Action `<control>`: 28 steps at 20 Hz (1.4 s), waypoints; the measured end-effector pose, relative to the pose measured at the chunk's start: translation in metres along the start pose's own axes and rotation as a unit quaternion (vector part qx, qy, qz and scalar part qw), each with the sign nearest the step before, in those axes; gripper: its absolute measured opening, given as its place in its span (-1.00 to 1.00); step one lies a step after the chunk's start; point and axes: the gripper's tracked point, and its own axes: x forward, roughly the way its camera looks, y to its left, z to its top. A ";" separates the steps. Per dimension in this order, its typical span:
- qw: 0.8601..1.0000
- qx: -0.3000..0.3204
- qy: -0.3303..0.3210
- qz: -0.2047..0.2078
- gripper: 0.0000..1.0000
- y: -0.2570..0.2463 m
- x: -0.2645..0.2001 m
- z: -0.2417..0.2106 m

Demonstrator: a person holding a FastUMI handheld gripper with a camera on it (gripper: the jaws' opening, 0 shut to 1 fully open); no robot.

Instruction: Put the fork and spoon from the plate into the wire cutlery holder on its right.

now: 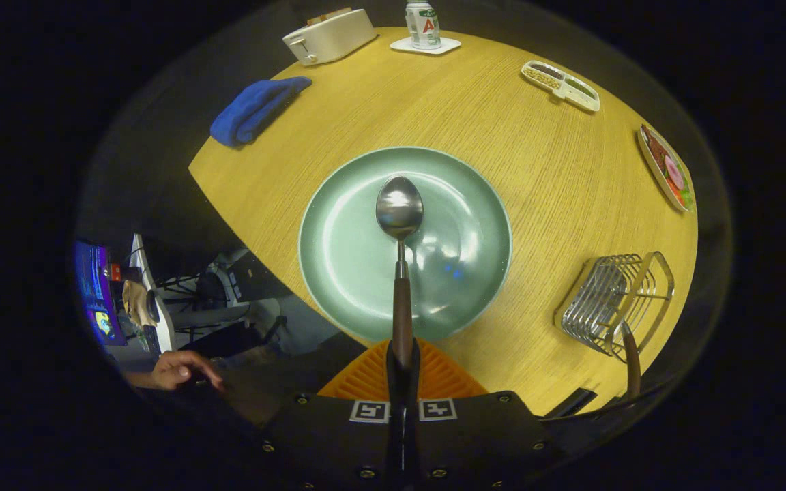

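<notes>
1. Bench point(502, 150), wooden, carries the green plate point(352, 273) near its front edge.
2. Wire cutlery holder point(608, 300) stands right of the plate, a brown handle point(632, 365) poking out.
3. Spoon point(400, 239) hangs over the plate, pinched at its handle by the tongs point(403, 368).

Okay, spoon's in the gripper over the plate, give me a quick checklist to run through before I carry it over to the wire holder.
1. Grip: gripper is closed on the spoon handle, both fingers pressing. Ok.
2. Spoon attitude: it points straight ahead along the fingers, bowl over the green plate. Ok.
3. Plate contents: nothing else lies on the plate. Ok.
4. Fork: a brown handle sticks up out of the wire cutlery holder, probably the fork; its head is hidden. Cannot tell.
5. Holder: stands on the table to the plate's right, open top showing room. Ok.
6. Path: bare tabletop between plate and holder. Ok.
</notes>
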 end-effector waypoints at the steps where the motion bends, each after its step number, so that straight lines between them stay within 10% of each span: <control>1: 1.000 -0.005 0.002 0.005 -0.97 -0.001 -0.013 -0.006; 15: 0.996 0.019 0.051 -0.077 -0.97 -0.123 -0.134 -0.103; 28: 0.986 0.011 0.127 -0.106 -0.97 -0.199 -0.150 -0.085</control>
